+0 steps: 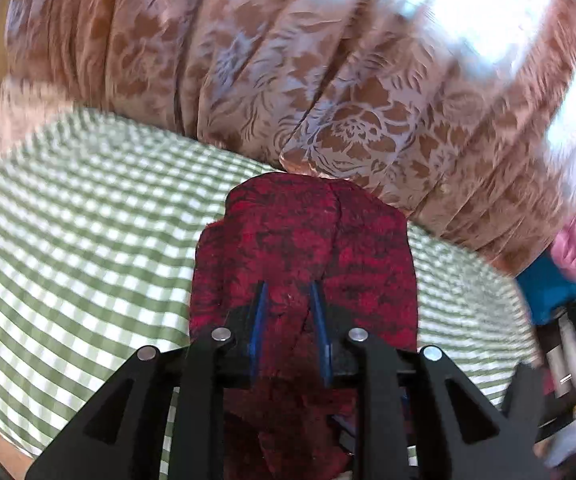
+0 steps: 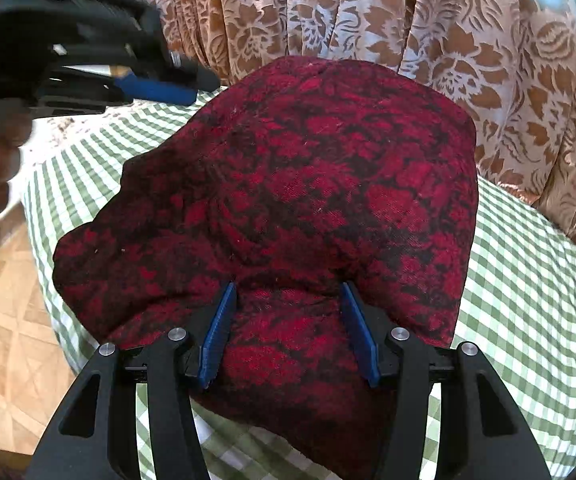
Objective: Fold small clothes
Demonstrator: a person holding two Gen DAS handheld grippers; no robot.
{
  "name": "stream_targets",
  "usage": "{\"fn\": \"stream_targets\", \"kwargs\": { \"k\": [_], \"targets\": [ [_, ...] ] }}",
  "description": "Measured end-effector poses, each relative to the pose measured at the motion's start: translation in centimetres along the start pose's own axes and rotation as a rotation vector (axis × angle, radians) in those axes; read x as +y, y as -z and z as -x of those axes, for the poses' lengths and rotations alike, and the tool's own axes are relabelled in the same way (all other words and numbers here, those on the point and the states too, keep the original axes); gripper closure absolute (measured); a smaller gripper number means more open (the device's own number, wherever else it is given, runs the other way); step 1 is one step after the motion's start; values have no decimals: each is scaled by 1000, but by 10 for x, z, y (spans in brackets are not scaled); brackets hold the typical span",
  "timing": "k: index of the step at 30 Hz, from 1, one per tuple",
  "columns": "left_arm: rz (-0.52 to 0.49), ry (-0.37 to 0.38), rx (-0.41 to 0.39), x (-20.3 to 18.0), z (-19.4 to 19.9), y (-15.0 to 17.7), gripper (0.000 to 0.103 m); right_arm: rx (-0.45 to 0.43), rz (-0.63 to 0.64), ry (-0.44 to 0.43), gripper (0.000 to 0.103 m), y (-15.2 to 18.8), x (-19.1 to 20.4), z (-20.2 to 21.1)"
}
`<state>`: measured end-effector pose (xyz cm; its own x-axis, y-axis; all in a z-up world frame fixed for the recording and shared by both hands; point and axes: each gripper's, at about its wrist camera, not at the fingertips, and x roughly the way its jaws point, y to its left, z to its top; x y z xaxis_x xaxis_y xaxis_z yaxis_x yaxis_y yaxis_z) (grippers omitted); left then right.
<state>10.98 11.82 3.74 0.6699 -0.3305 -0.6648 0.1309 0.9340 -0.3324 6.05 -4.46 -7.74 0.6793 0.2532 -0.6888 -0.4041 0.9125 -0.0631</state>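
Red-black patterned garment (image 2: 288, 184), bunched

We see the garment (image 2: 288, 200) lying on the cloth (image 2: 528, 300), which spreads out to its left and right. Behind both, at the far side, hangs the curtain (image 2: 448, 40). The right gripper (image 2: 290, 292) sits at the garment's near edge, with a bunch of fabric between its fingers. The left gripper (image 2: 175, 88) is at the far left, above the cloth. The floor (image 2: 7, 320) lies left of the cloth.
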Motion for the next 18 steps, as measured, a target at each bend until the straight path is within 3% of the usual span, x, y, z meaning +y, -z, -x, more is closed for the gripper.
{"fn": "stream_targets", "kwargs": {
  "k": [3, 10, 14, 18],
  "targets": [
    [-6, -7, 58, -3, -22, 9, 88, -9, -13, -39, 49, 0, -3, 3],
    [-73, -40, 7, -10, -24, 21, 87, -10, -208, -274, 49, -12, -56, 31],
    [-89, -52, -8, -13, -22, 23, 87, -88, -308, -252, 49, -43, -83, 37],
    [-115, -72, -21, -17, -21, 25, 87, -94, -332, -159, 49, -78, -94, 16]
  ]
}}
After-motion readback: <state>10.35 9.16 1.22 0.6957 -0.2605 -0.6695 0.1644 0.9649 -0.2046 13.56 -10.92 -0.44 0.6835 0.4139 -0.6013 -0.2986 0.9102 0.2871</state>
